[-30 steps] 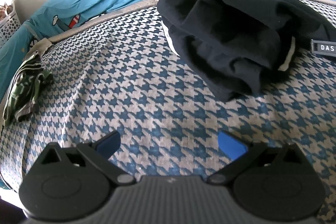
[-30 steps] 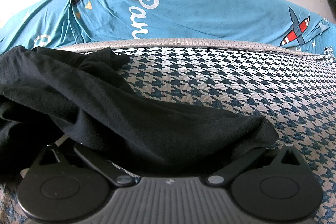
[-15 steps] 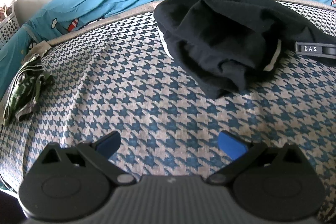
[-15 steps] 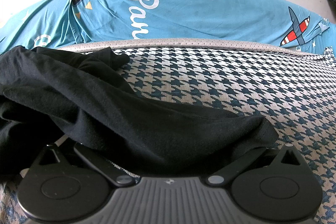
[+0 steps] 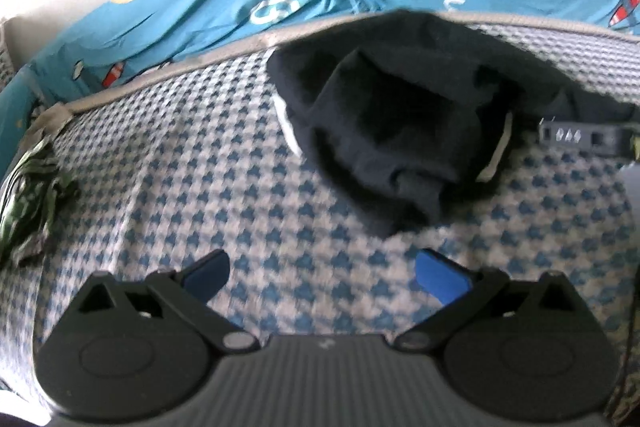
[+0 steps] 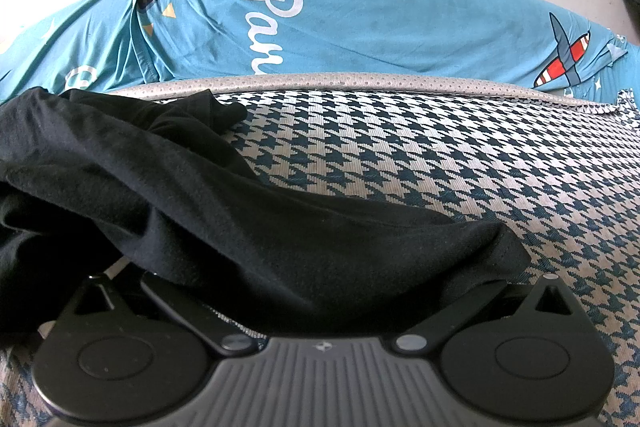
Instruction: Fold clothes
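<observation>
A crumpled black garment (image 5: pixel 400 123) with a white inner trim lies on the houndstooth bed cover (image 5: pixel 200 167), near its far edge. My left gripper (image 5: pixel 324 275) hovers open over bare cover, short of the garment, its blue fingertips (image 5: pixel 440 277) holding nothing. In the right wrist view the same black garment (image 6: pixel 240 219) lies draped over my right gripper (image 6: pixel 320 291) and hides its fingers. The linkage arms stand spread wide. Part of the right gripper (image 5: pixel 576 138) shows at the garment's right side in the left wrist view.
A teal printed sheet (image 6: pixel 340 23) runs along the far side, behind a grey mesh edge strip (image 6: pixel 360 83). A green patterned cloth (image 5: pixel 32 195) lies bunched at the cover's left edge. Bare houndstooth cover (image 6: pixel 500 167) stretches to the right of the garment.
The left wrist view has swung to the right and is now blurred, so the garment sits lower and nearer the middle. The right wrist view shows no movement.
</observation>
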